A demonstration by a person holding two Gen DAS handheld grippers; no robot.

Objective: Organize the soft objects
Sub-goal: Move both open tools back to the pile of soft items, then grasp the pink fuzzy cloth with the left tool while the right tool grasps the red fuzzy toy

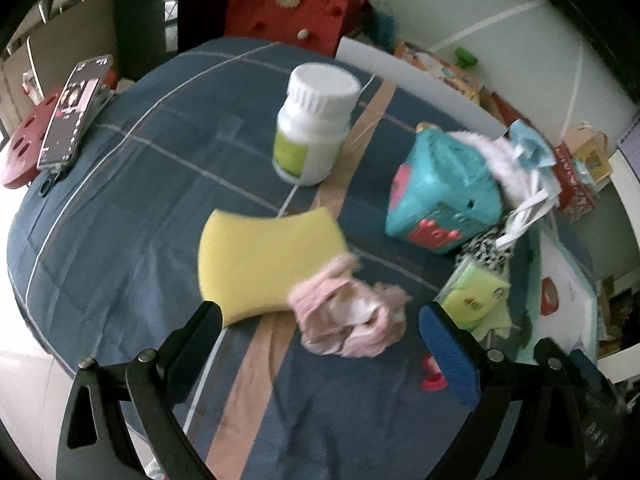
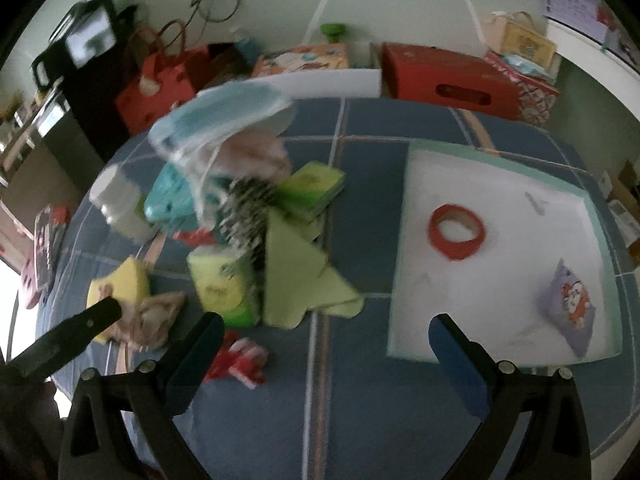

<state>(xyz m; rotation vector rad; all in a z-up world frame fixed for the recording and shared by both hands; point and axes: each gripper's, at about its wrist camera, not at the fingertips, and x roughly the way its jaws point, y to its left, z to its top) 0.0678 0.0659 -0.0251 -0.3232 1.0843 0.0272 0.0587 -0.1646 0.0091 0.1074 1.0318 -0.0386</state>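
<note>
- Leftmost on the bench (image 1: pixel 120 184), covered in a blue plaid cloth, a phone (image 1: pixel 74 112) lies on a red perforated stand at the far edge.
- Next, the yellow sponge (image 1: pixel 260 260) lies flat near the middle, with a white bottle (image 1: pixel 314 120) standing upright beyond it.
- Touching the sponge's right corner, a crumpled pink cloth (image 1: pixel 348 312) sits just ahead of the left gripper (image 1: pixel 320 320), whose jaws are spread wide and hold nothing.
- Farther right, a teal toy cube (image 1: pixel 444 192) carries a fluffy pink item and a pale blue face mask, both blurred.
- Just right of the cube, green tissue packs (image 2: pixel 220 284) and a folded green cloth (image 2: pixel 296 276) lie together beside a black-and-white patterned fabric.
- Near the bench's front, a small red-and-white item (image 2: pixel 240 360) lies beside the left finger of the right gripper (image 2: pixel 326 344), which is also wide apart and empty.
- Rightmost, a white tray (image 2: pixel 416 280) holds a red tape roll (image 2: pixel 456 232) and a small purple pillow (image 2: pixel 572 308), well apart.
</note>
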